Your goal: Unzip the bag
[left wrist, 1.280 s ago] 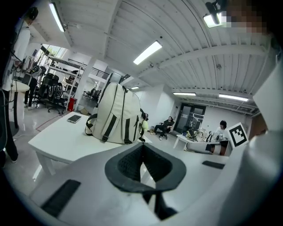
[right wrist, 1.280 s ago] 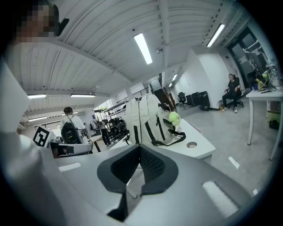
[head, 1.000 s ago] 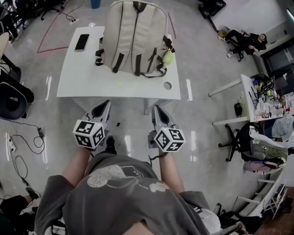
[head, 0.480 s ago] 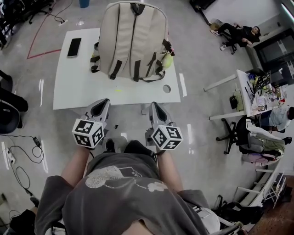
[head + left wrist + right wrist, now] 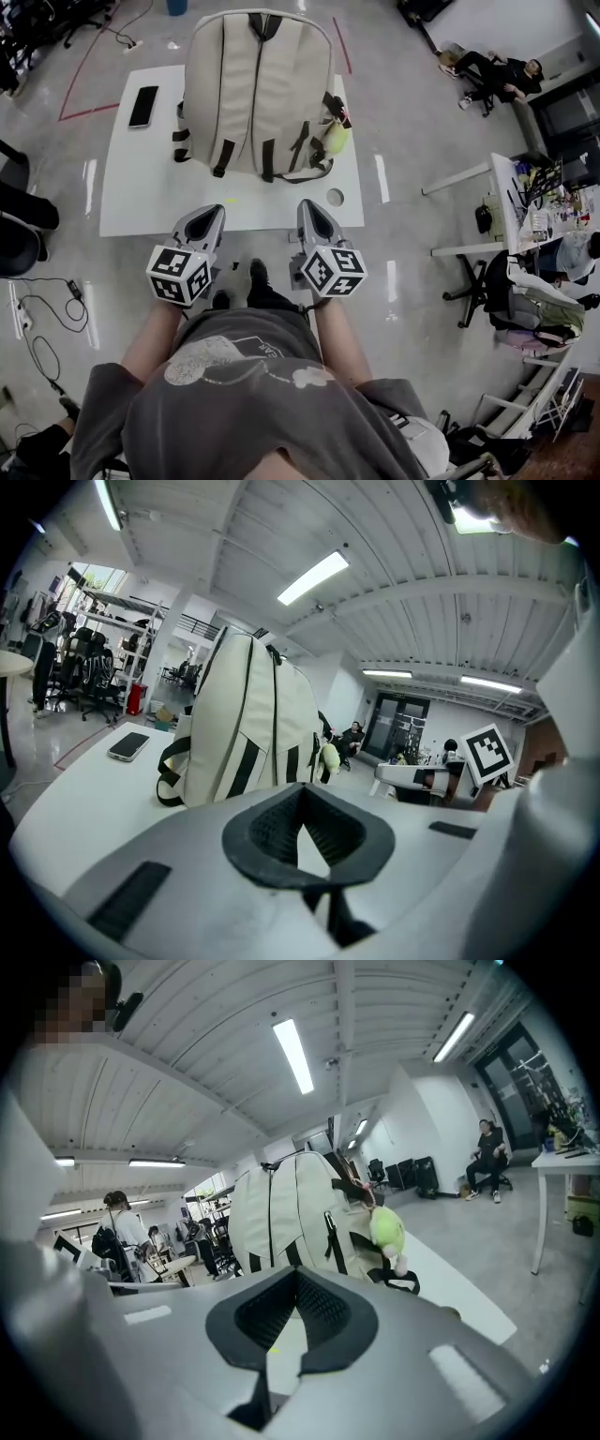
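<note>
Head view showed the beige backpack (image 5: 255, 94) upright on the white table (image 5: 141, 192), ahead of the left gripper (image 5: 210, 216) and right gripper (image 5: 310, 210), both closed on nothing. Bracing it with one while the other took the zip looked wisest

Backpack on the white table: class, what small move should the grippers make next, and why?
Probably advance the left gripper and right gripper toward the backpack: both are shut and empty at the near edge of the table, apart from the upright backpack.

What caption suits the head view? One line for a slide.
Left gripper and right gripper, both shut, hover before a beige backpack standing on a white table.
</note>
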{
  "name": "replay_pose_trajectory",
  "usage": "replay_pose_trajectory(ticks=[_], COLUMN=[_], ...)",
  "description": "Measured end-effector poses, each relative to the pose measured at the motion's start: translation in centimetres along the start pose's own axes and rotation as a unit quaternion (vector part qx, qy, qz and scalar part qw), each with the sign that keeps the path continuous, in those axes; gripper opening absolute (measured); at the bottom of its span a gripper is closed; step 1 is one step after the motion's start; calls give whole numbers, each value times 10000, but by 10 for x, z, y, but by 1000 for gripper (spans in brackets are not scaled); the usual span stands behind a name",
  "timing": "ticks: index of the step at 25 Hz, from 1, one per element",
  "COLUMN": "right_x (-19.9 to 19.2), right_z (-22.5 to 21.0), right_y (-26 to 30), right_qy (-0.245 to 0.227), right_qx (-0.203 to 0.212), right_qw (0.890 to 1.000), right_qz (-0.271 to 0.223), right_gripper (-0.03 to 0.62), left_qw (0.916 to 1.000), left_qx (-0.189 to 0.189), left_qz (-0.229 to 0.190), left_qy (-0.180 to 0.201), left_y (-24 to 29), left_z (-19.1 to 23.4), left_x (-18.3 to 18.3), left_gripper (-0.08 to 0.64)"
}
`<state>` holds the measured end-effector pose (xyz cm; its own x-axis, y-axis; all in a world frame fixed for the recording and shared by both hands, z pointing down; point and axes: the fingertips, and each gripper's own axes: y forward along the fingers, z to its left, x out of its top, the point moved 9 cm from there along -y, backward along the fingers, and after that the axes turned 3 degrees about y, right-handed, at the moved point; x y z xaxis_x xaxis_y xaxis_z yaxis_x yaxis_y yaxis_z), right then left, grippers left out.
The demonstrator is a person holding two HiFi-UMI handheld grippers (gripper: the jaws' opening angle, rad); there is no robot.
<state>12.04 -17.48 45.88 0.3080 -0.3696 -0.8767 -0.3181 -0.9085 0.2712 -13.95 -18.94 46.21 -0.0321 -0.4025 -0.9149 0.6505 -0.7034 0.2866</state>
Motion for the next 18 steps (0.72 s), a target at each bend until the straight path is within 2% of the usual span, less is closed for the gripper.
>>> replay_pose_trajectory(ticks=[4, 10, 18], right_x=[8, 19, 28], right_z=[-15, -36, -52], right_y=[26, 61, 107], right_qy=[2, -59, -404], right_qx=[225, 161, 262], right_qw=[9997, 9994, 9972], right_qz=[116, 308, 580], right_gripper=[0, 3, 83], left_qw=[9999, 9995, 9991], left_qx=[155, 293, 421], left_qz=[1, 22, 15], left_qy=[-8, -113, -41], left_y=[24, 57, 91], left_z=[1, 3, 10], left_x=[7, 15, 25], left_gripper=[6, 6, 6])
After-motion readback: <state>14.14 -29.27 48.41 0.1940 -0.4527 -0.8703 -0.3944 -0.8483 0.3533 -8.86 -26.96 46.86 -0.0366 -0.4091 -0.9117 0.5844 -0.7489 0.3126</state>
